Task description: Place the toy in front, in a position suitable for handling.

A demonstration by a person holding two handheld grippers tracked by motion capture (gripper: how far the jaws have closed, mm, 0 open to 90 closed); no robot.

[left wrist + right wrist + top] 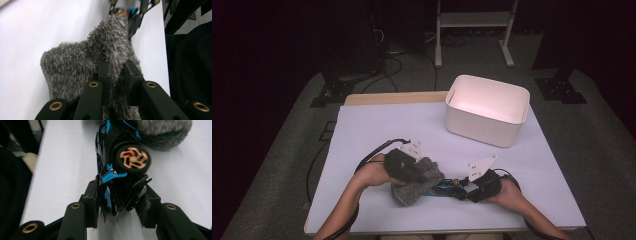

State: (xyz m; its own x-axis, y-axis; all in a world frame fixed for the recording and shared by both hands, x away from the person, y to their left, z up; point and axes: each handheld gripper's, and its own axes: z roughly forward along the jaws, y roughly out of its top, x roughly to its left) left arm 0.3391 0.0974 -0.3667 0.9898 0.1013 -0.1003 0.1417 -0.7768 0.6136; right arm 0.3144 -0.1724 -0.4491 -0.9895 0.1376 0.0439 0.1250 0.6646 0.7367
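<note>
A: Near edge of the white table, centre. Left gripper sits on a grey fuzzy sock. In the left gripper view the jaws are drawn narrow and pinch a raised fold of the sock between them.

B: And the right gripper?

A: It comes in from the right at the same near strip. Its jaws are clamped on one end of a black and blue toy car, which lies on its side with one gold-spoked wheel facing up.

B: Car against the sock?

A: The car's other end meets the sock's fuzzy edge; from the high view the car lies between the two grippers, its left end at the sock.

B: Anything else out there?

A: White bin, far right of the table, well apart from both hands.
</note>
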